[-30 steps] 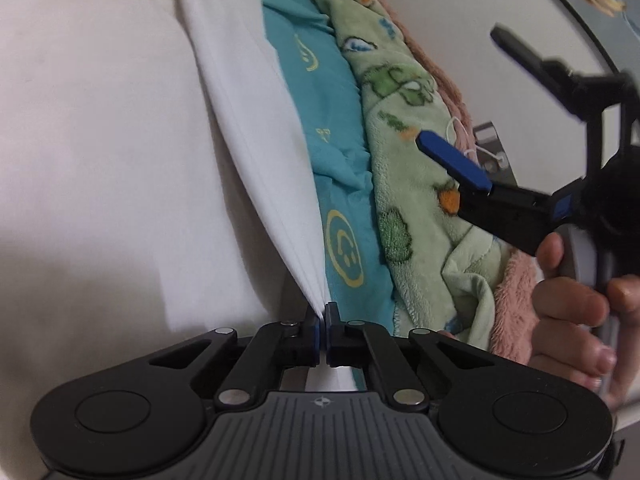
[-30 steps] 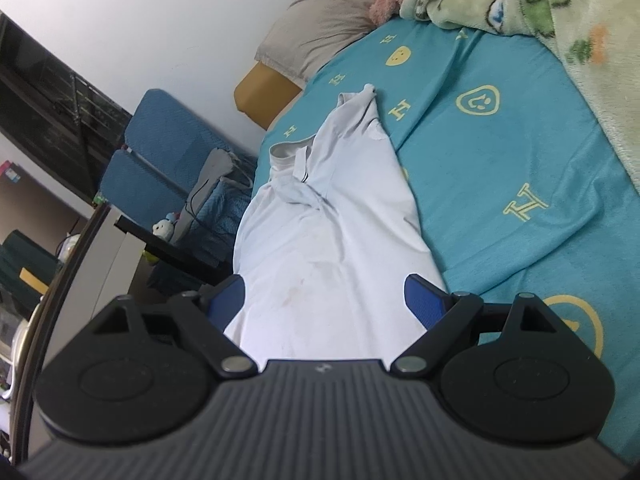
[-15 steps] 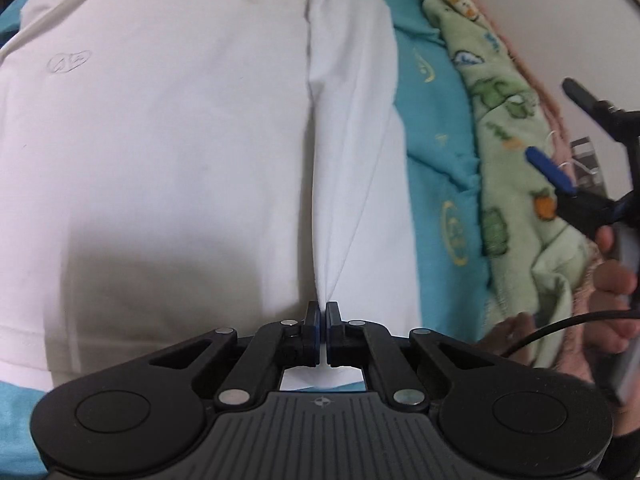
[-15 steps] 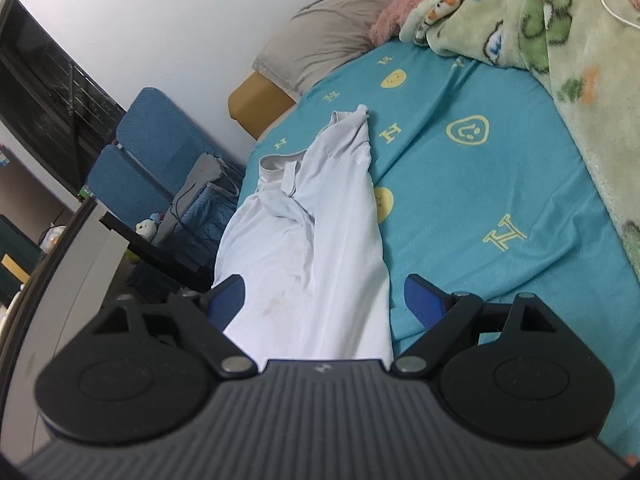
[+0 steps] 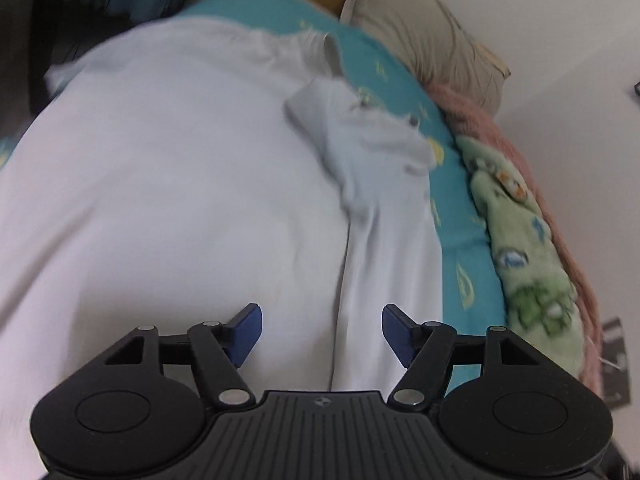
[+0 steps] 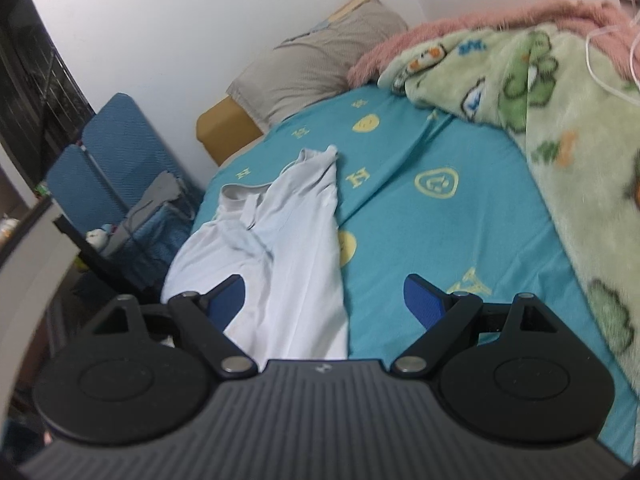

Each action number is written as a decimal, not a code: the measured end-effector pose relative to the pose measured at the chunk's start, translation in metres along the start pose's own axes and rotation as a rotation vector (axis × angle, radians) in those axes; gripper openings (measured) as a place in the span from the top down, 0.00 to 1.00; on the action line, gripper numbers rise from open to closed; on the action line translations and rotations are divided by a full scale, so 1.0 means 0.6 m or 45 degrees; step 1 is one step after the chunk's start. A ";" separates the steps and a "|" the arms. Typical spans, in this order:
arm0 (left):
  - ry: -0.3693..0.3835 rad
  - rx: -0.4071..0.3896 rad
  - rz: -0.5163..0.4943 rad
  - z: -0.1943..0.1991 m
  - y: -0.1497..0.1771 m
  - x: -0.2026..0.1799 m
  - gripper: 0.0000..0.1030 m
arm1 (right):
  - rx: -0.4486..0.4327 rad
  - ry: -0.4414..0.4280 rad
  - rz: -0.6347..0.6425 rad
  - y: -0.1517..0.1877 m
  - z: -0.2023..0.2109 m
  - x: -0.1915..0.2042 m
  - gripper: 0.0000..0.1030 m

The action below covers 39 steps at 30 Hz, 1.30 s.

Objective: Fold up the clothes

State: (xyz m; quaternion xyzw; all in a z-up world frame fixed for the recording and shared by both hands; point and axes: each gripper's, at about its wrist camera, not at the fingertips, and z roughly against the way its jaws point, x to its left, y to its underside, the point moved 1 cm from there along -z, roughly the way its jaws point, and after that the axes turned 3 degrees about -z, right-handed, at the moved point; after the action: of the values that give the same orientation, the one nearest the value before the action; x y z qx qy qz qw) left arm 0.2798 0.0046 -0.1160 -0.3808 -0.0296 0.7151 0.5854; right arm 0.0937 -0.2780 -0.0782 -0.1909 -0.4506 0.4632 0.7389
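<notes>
A white polo shirt (image 5: 168, 184) lies on the teal bed sheet (image 5: 460, 236), with its right side folded over along a lengthwise crease and the sleeve lying near the collar. It also shows in the right wrist view (image 6: 280, 256), collar toward the pillow. My left gripper (image 5: 322, 330) is open and empty just above the shirt's lower part, straddling the crease. My right gripper (image 6: 324, 300) is open and empty, held above the shirt's near edge and the sheet.
A green cartoon blanket (image 6: 560, 120) and a pink fleece (image 6: 480, 24) lie piled along the right side of the bed. A grey pillow (image 6: 316, 60) sits at the head. A blue chair (image 6: 112, 156) with clothes stands beside the bed's left edge.
My left gripper has opened and let go of the shirt's folded edge, and its view has swung up toward the collar. My right gripper stays open and has drawn back slightly.
</notes>
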 end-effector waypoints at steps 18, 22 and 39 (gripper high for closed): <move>-0.465 -0.345 -0.432 -0.221 -0.134 -0.078 0.95 | 0.024 0.047 0.029 0.000 -0.095 -0.008 0.15; -0.387 -0.268 -0.388 -0.193 -0.116 -0.064 0.84 | 0.016 0.048 0.030 0.000 -0.090 -0.011 0.15; 0.046 0.142 -0.168 0.141 0.280 0.035 0.54 | -0.023 -0.015 0.146 0.007 -0.029 0.023 0.15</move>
State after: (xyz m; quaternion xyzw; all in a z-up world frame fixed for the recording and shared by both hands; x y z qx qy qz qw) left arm 0.0935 0.0043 -0.1490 -0.3577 -0.0042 0.6686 0.6519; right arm 0.1085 -0.2617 -0.0838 -0.2203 -0.4473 0.5017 0.7069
